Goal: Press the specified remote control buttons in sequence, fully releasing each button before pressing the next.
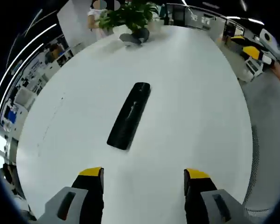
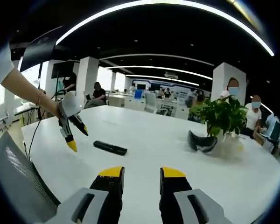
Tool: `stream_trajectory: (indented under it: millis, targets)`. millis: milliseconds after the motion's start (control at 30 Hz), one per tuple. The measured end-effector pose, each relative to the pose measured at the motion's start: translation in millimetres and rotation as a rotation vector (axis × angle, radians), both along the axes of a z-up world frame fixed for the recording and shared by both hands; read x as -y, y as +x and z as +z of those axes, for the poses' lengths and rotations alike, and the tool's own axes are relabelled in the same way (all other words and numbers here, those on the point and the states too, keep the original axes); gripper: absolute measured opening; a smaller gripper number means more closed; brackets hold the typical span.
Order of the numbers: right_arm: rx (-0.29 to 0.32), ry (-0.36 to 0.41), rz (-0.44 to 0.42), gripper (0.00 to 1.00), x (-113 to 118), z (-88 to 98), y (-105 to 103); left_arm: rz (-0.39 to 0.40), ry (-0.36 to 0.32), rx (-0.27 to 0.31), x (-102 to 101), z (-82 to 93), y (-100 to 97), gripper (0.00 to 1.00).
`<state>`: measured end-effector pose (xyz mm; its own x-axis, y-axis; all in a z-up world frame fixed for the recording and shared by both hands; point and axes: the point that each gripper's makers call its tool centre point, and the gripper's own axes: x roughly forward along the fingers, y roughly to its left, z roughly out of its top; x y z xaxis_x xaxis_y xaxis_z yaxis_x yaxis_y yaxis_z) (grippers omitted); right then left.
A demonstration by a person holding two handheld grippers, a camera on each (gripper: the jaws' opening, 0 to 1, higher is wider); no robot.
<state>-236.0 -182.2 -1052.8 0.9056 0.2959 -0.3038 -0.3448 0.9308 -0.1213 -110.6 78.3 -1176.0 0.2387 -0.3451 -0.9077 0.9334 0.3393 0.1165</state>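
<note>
both hand-held grippers, left (image 1: pixel 143 173) and right (image 2: pixel 141 171), gape empty above remote (image 1: pixel 129 115) on table (image 1: pixel 200 93).

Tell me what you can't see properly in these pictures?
- The buttons on the remote: left gripper view, too dark and blurred to tell apart; too small in the right gripper view.
- The plant's pot: right gripper view, washed out and partly behind the dark object; what that object is stays unclear.
- Left gripper: right gripper view, touching nothing; its height above the table is unclear.

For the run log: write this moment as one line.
remote: flat on table, untouched | left claw: open, above remote | right claw: open, away
</note>
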Motion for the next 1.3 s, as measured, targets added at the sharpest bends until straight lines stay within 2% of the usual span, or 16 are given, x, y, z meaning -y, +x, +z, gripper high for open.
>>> stream_trajectory:
  millis: [100,200,433,500,567,667,767,833,900,967,1033,1067,1100,1200,1267,1300]
  targets:
    - [-0.017,-0.002,0.008,0.28,-2,-3.0,0,0.022,-0.043,-0.044,14,-2.7,8.4,0.71]
    - [-0.029,-0.012,0.023,0.27,-5,-6.2,0,0.052,-0.133,-0.077,34,-1.0,17.9,0.7]
    - [-0.044,-0.012,0.021,0.26,-4,-8.7,0,0.107,-0.144,-0.125,41,-6.7,41.7,0.59]
    - [-0.049,-0.015,0.02,0.26,-4,-9.8,0,0.147,-0.152,-0.165,45,-8.3,45.4,0.54]
    - [-0.051,-0.017,0.019,0.26,-3,-10.4,0,0.139,-0.143,-0.166,49,-8.8,50.7,0.47]
    - [-0.063,-0.023,0.017,0.25,-3,-12.8,1,0.096,-0.081,-0.126,49,-11.1,59.5,0.38]
    - [-0.07,-0.027,0.022,0.24,-4,-14.3,1,0.051,-0.058,-0.113,51,-14.5,62.6,0.38]
    - [-0.078,-0.034,0.026,0.24,-5,-15.7,1,-0.036,-0.034,-0.109,52,-13.5,61.4,0.38]
    - [-0.083,-0.036,0.028,0.23,-6,-16.7,1,-0.022,-0.029,-0.122,53,-13.5,59.9,0.37]
    - [-0.085,-0.037,0.031,0.23,-6,-16.9,1,-0.11,0.001,-0.124,53,-13.8,55.8,0.34]
    - [-0.086,-0.036,0.034,0.23,-7,-17.0,0,-0.307,0.054,-0.093,55,-14.1,46.9,0.27]
    - [-0.088,-0.037,0.036,0.23,-7,-17.5,0,-0.364,0.083,-0.1,57,-16.5,40.4,0.25]
    - [-0.089,-0.037,0.037,0.23,-8,-17.7,0,-0.348,0.102,-0.066,57,-15.2,45.5,0.24]
    - [-0.088,-0.037,0.037,0.23,-8,-17.5,0,-0.308,0.13,-0.076,56,-17.6,46.1,0.24]
    - [-0.087,-0.032,0.034,0.23,-7,-17.2,0,-0.234,0.123,-0.107,54,-18.0,46.5,0.24]
    - [-0.085,-0.03,0.032,0.23,-7,-16.9,0,-0.248,0.123,-0.104,54,-18.1,48.3,0.24]
